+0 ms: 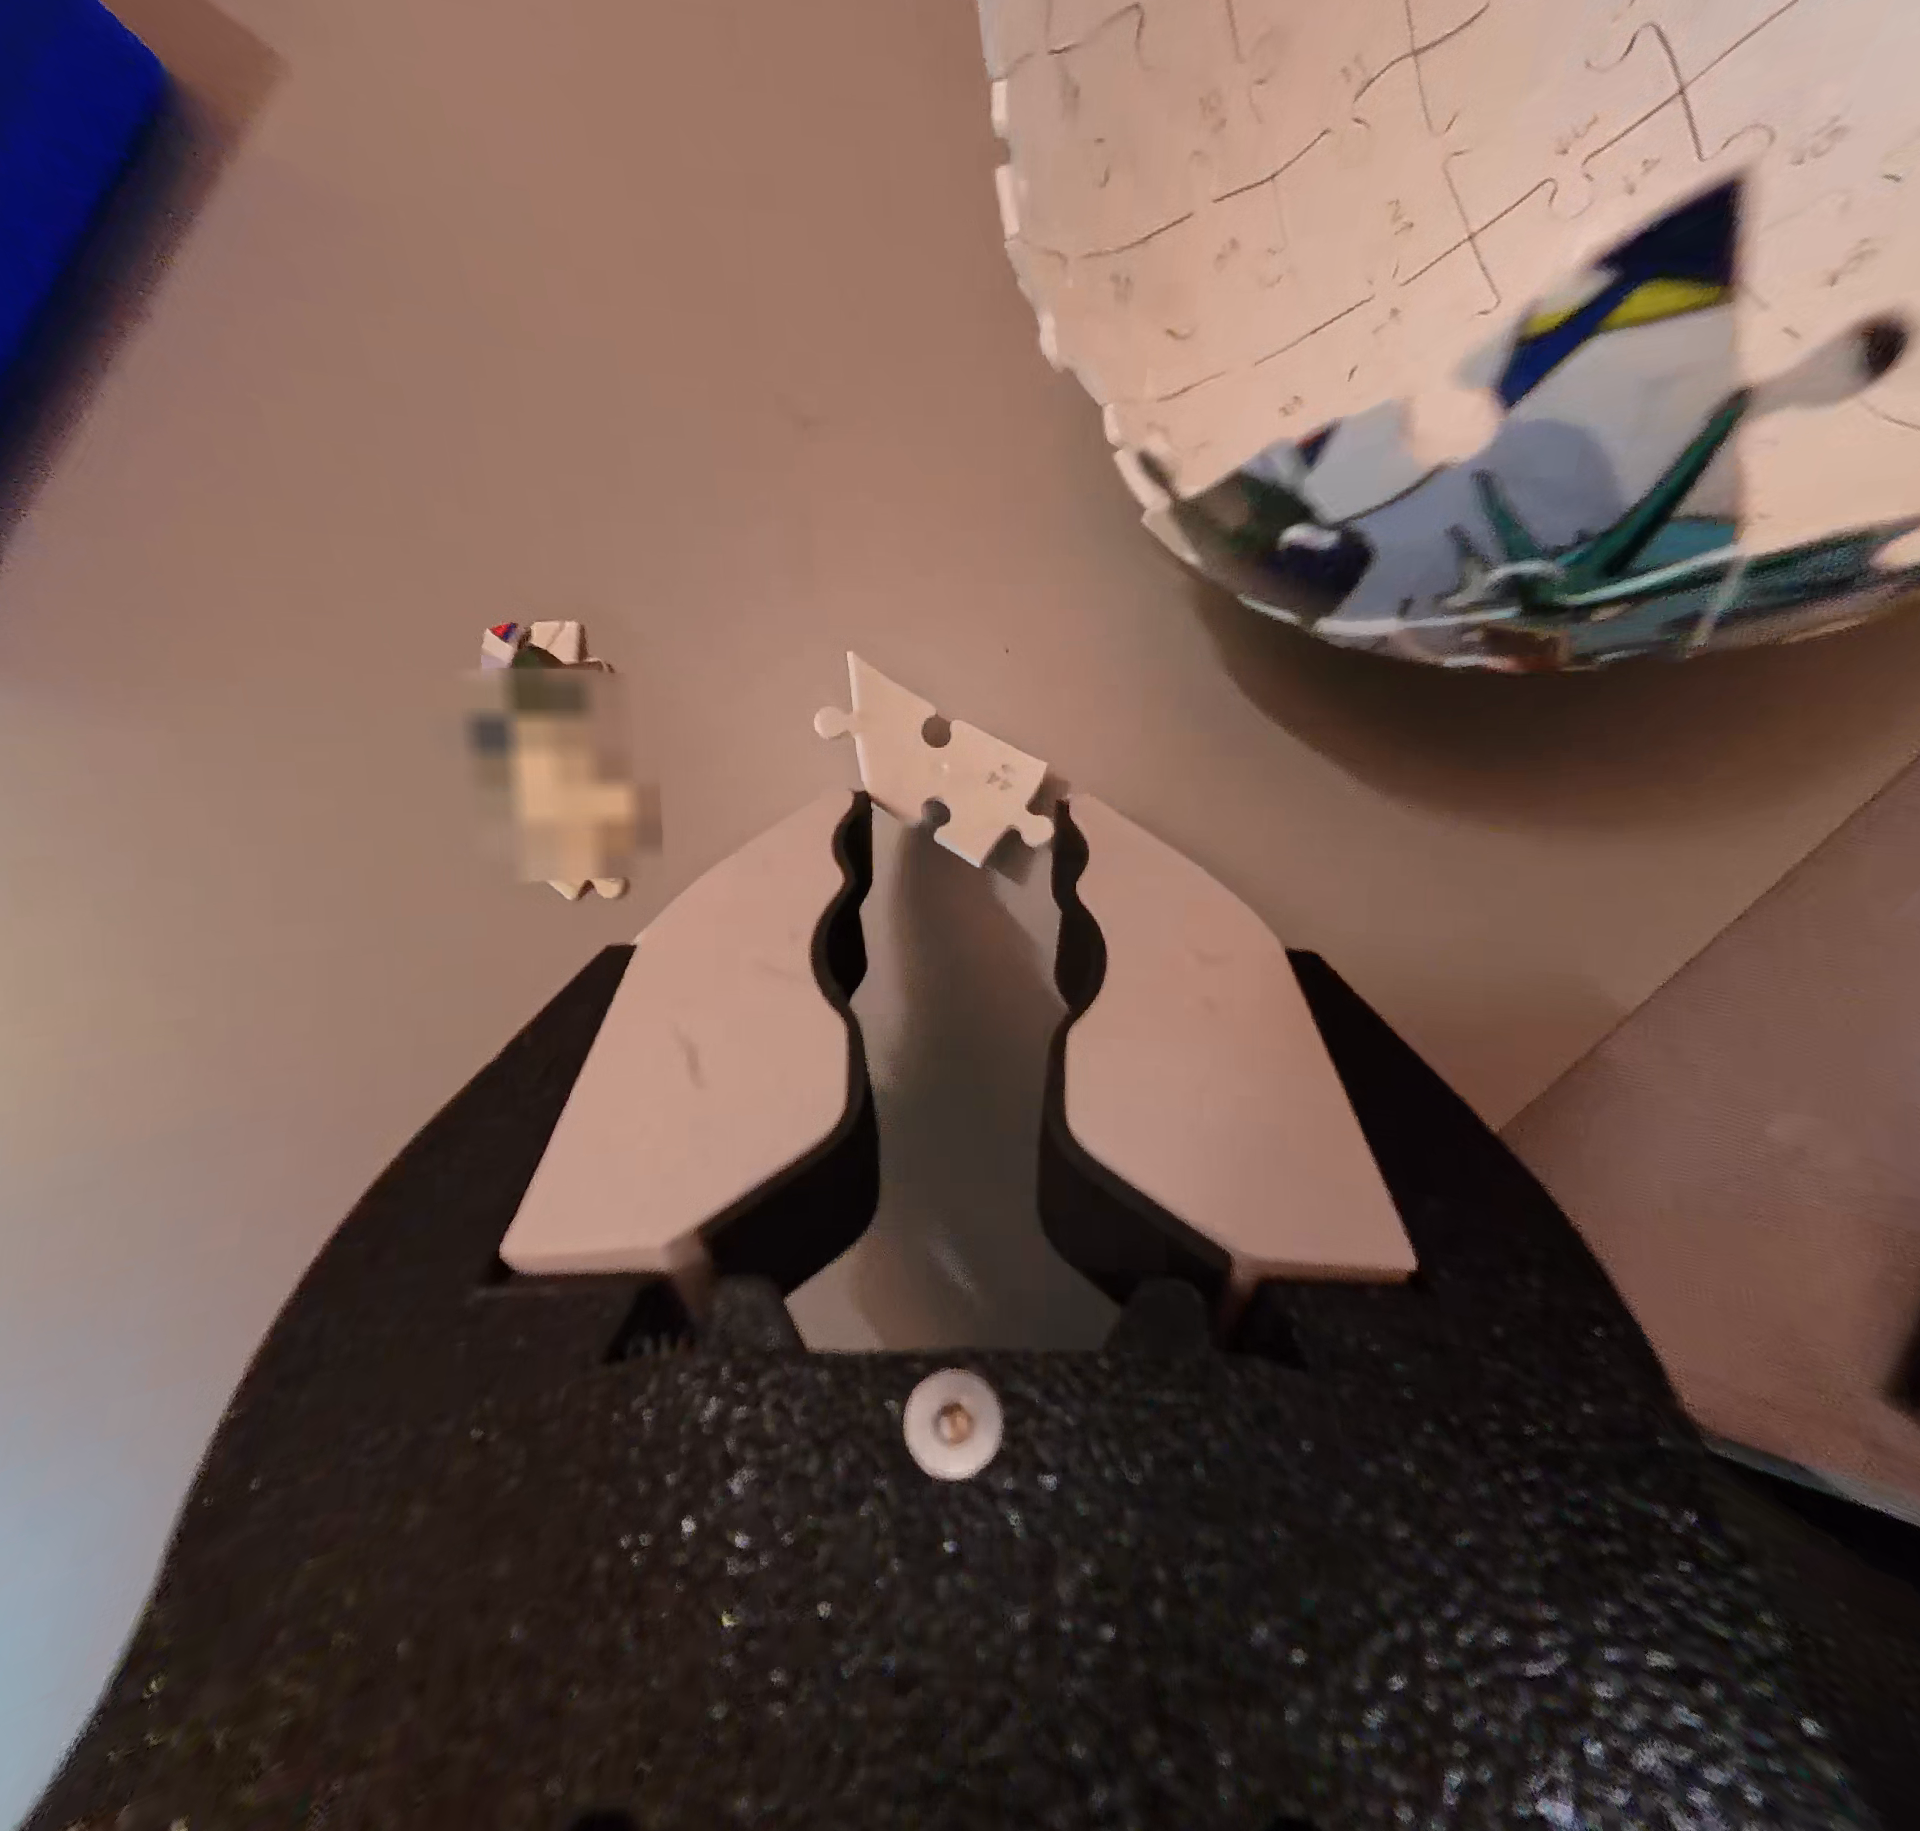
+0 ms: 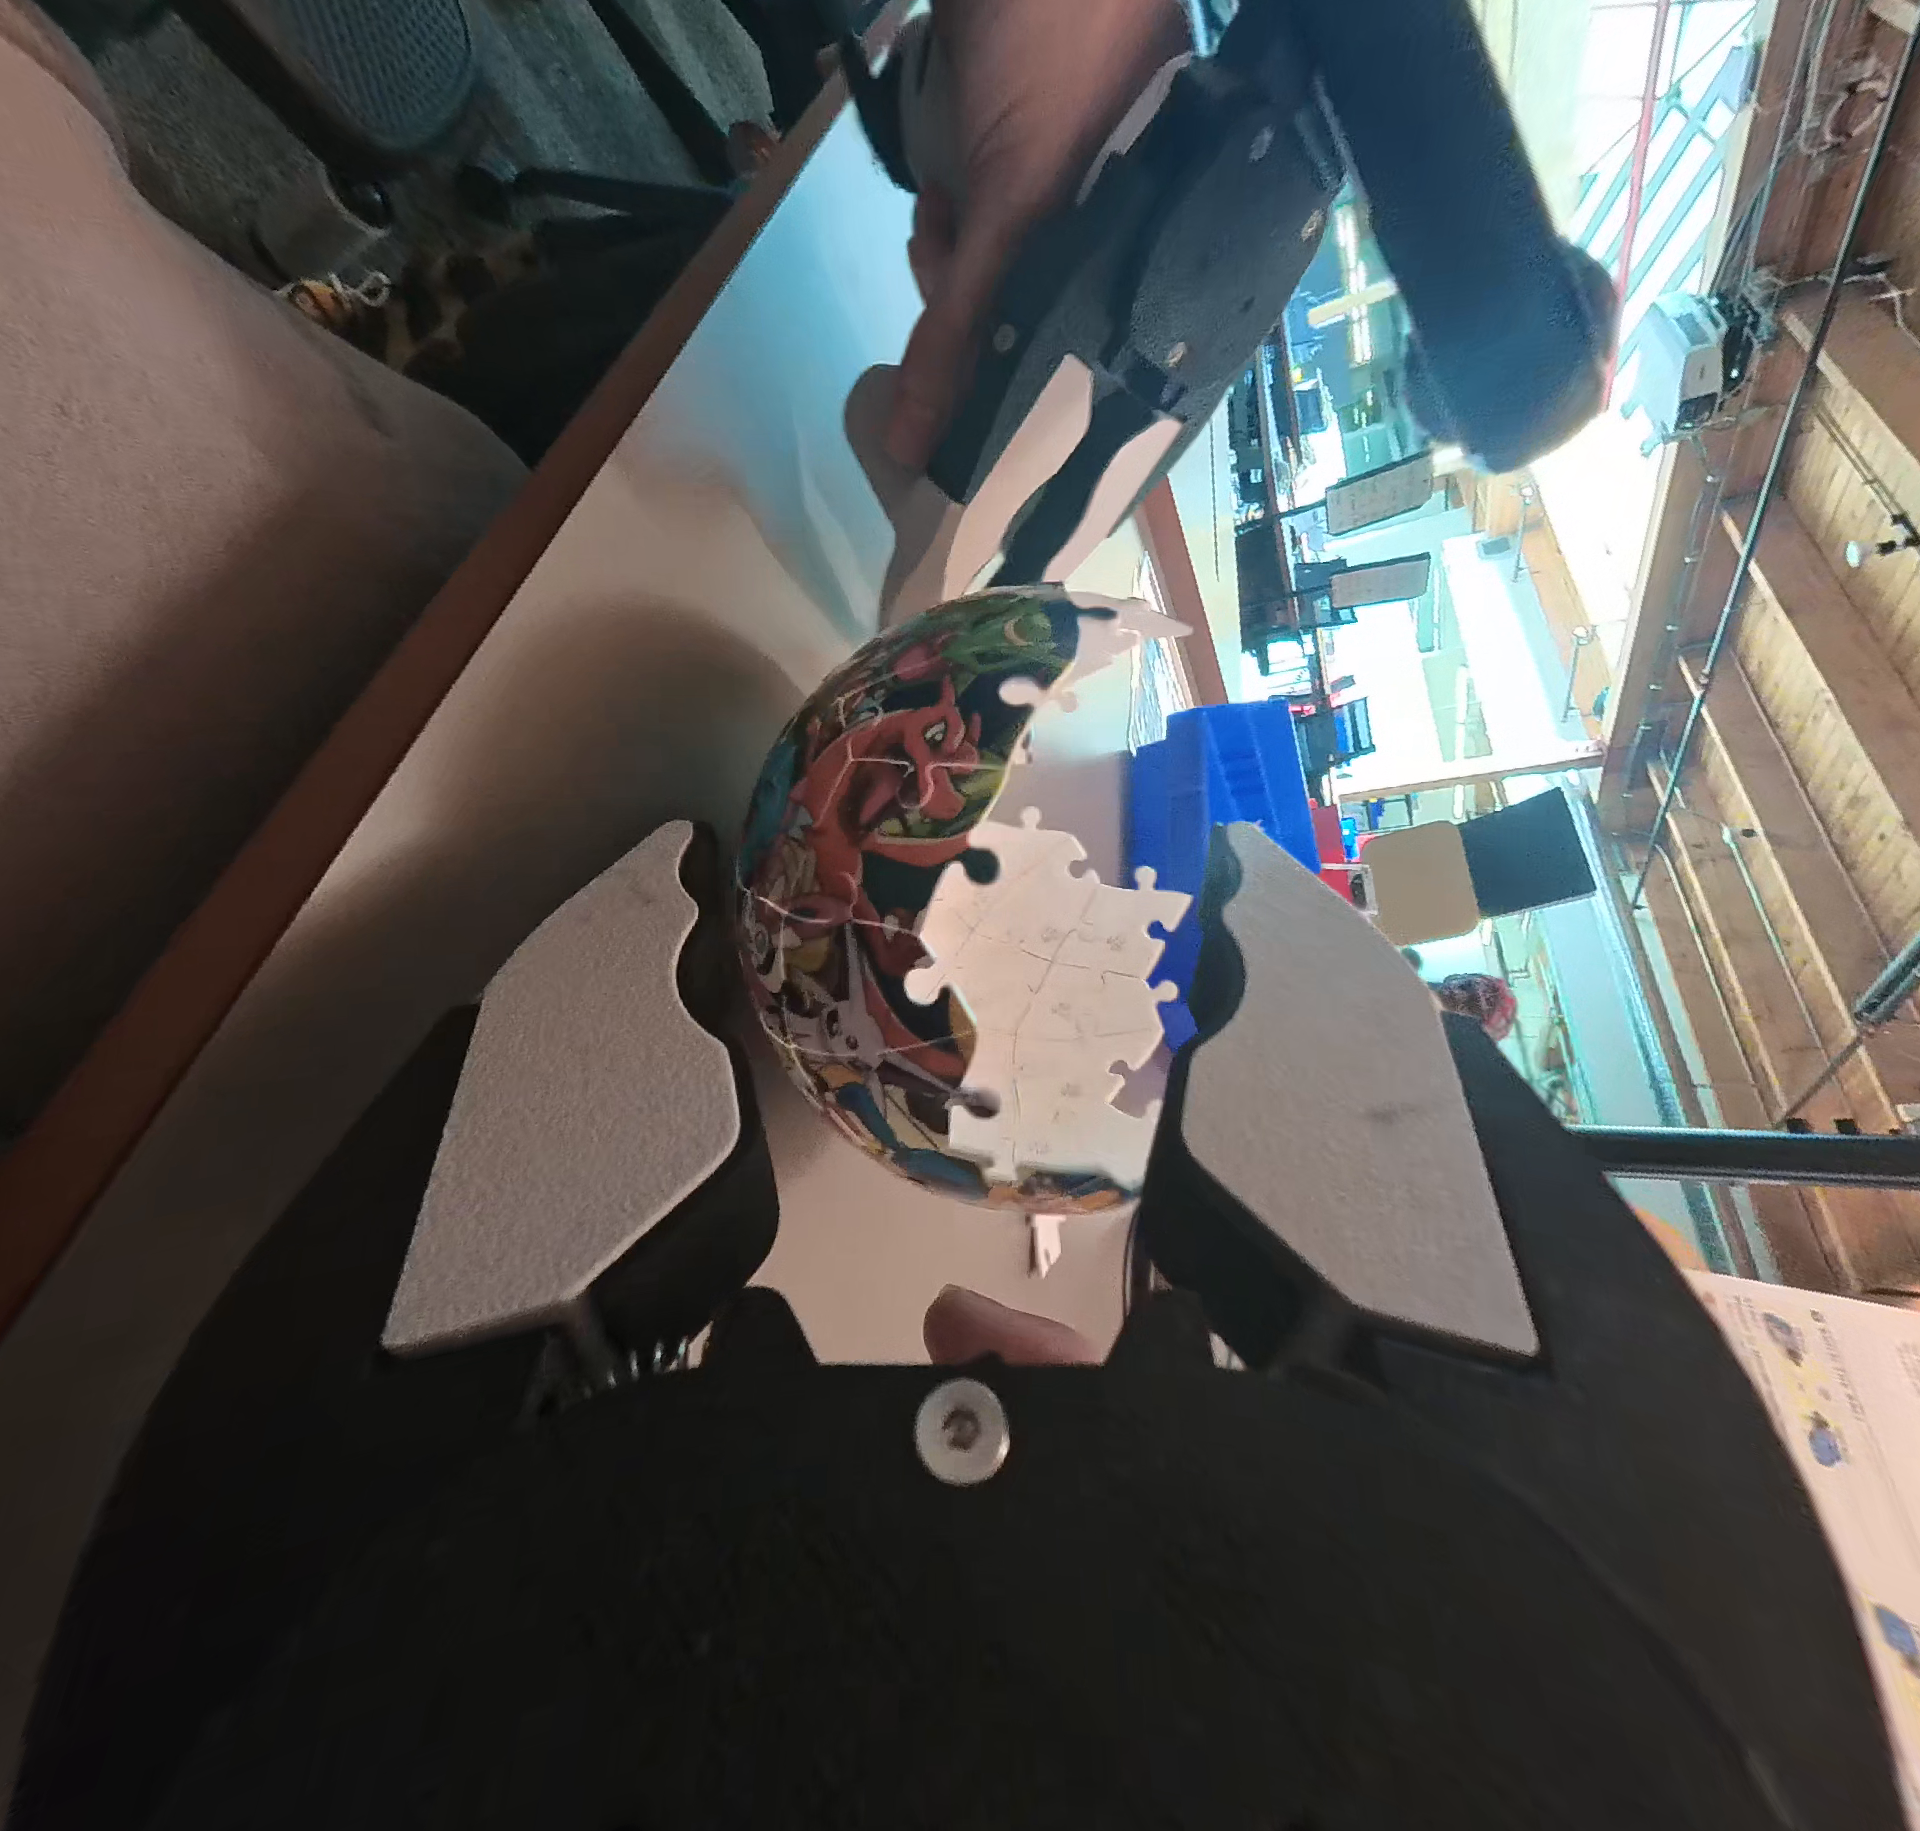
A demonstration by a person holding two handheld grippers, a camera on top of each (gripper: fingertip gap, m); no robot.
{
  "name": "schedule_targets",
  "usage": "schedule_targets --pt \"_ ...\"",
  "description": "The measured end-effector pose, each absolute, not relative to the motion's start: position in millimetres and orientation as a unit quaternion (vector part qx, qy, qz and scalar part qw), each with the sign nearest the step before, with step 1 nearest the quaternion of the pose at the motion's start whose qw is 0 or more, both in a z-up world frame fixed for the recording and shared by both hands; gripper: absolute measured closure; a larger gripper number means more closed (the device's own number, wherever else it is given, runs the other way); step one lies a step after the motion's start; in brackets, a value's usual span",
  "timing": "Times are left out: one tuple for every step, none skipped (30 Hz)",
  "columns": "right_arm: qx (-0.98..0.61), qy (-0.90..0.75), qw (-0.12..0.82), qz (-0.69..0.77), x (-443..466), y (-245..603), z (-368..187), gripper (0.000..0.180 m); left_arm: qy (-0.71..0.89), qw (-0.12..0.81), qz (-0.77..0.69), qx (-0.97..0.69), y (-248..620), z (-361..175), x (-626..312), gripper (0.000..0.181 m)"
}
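Note:
My left gripper [image 1: 956,805] is shut on a small white puzzle piece [image 1: 935,763], pinched flat between its fingertips just above the beige table [image 1: 623,327]. My right gripper [image 2: 966,846] is shut on a partly built puzzle ball [image 2: 883,846], a curved shell that is colourful outside and white inside. One finger sits on the shell's outer side and the other on its jagged white rim. The ball also shows at the upper right of the left wrist view [image 1: 1455,275], near the held piece. The left gripper [image 2: 1039,555] shows in the right wrist view, held by a hand just beyond the ball's far rim.
A loose puzzle piece [image 1: 545,643] lies on the table left of my left gripper. A small white piece [image 2: 1039,1251] lies under the ball. A blue bin [image 2: 1216,773] stands behind the ball. A printed sheet [image 2: 1849,1469] lies at the right. The table's wooden edge [image 2: 499,555] runs along the left. The gap from one gripper's tips to the other's is roughly 15 centimeters.

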State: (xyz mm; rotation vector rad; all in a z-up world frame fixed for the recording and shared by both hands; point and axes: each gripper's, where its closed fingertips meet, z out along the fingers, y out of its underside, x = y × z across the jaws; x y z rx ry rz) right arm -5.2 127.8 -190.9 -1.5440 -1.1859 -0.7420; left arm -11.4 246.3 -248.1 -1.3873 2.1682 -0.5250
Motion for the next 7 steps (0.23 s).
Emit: schedule_targets --pt "-0.641 -0.494 0.502 -0.304 -5.3 126.9 -192.5 0.092 0.8 0.262 -0.194 -0.504 246.7 -245.5 -10.0 0.149" --pt "-0.643 -0.495 0.501 -0.301 -5.5 125.9 -193.4 0.092 0.802 0.271 -0.196 -0.495 246.2 -242.0 -8.4 0.149" --pt "-0.645 -0.495 0.501 -0.297 -5.8 124.8 -193.7 0.092 0.807 0.277 -0.198 -0.483 244.9 -238.5 -7.3 0.149" --pt "-0.648 -0.495 0.502 -0.287 -6.7 123.0 -194.0 0.092 0.816 0.28 -0.201 -0.465 242.4 -235.3 -7.0 0.149" --pt "-0.652 -0.494 0.506 -0.274 -8.0 121.2 -193.6 0.092 0.824 0.286 -0.202 -0.445 240.7 -232.0 -6.4 0.149" --pt "-0.656 -0.49 0.511 -0.26 -9.3 119.9 -192.4 0.092 0.834 0.291 -0.201 -0.423 239.5 -229.3 -6.0 0.149" --pt "-0.66 -0.486 0.518 -0.243 -10.5 118.4 -191.0 0.091 0.846 0.294 -0.201 -0.396 237.2 -227.2 -6.3 0.149"
